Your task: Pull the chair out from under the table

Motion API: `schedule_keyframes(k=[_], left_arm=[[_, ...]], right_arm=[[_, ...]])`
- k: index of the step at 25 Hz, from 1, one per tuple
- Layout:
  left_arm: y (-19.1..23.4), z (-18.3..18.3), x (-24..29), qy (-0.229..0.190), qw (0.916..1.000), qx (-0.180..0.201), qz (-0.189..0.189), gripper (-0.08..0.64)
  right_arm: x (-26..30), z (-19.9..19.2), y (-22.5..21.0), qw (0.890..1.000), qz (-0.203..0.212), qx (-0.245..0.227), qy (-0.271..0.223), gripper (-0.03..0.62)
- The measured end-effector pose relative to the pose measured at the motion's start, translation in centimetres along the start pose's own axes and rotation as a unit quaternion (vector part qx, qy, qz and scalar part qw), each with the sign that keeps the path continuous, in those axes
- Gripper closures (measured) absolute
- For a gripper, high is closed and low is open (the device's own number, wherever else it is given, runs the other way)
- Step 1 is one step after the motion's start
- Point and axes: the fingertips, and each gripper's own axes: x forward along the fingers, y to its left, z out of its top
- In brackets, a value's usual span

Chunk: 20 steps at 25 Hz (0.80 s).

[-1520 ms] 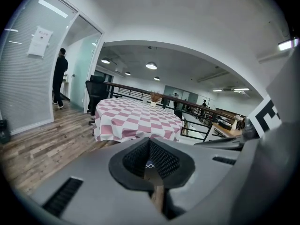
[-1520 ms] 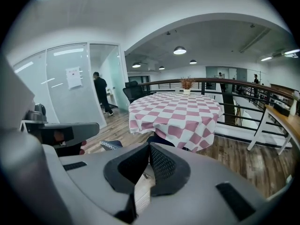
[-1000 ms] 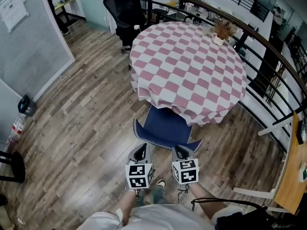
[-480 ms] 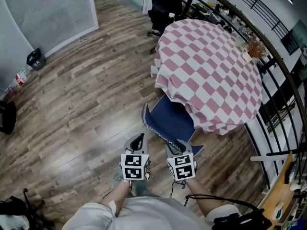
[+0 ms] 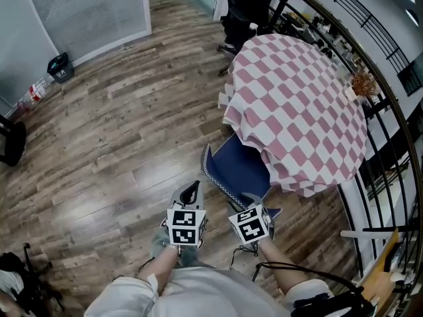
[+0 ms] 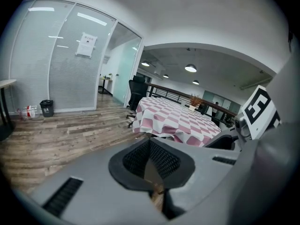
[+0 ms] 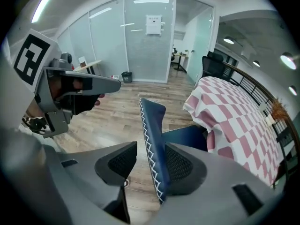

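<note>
A blue chair stands part-way out from under the round table in its pink-and-white checked cloth. In the right gripper view the chair's stitched back stands on edge between the jaws of my right gripper. These jaws have just been opening: the left pad is clear of the back and the right pad lies beside it. In the head view my right gripper is at the back's top edge. My left gripper hangs to the left of the back, off the chair. Its pads meet with nothing between them.
A black office chair stands at the table's far side. A dark railing curves round the table on the right. A glass partition, a black bin and bottles line the far left over wood flooring.
The right gripper's marker cube has rolled and its jaws have parted around the chair's back. The left gripper now sits off the back's left end. The head view has swung left.
</note>
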Motion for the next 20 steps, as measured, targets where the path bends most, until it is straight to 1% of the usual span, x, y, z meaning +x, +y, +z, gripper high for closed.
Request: schedule_keyframes(k=[3, 6, 10, 15, 20], left_arm=[[0.5, 0.0, 0.1, 0.0, 1.0, -0.005, 0.006, 0.561], [1.0, -0.2, 0.3, 0.002, 0.9999, -0.008, 0.01, 0.561], [1.6, -0.3, 0.2, 0.001, 0.9998, -0.014, 0.014, 0.561], [2.6, -0.4, -0.3, 0.004, 0.9997, -0.018, 0.018, 0.561], [3.1, -1.2, -0.7, 0.02, 0.9996, -0.016, 0.014, 0.561]], right_arm=[[0.2, 0.3, -0.3, 1.0, 0.008, -0.011, 0.001, 0.416], [1.2, -0.2, -0.6, 0.999, 0.013, -0.039, 0.033, 0.416], [2.9, -1.0, -1.1, 0.996, 0.02, -0.054, 0.065, 0.416], [4.0, -1.3, -1.1, 0.994, 0.026, -0.063, 0.083, 0.417], [4.5, -1.2, -1.0, 0.994, 0.055, -0.047, 0.083, 0.433]])
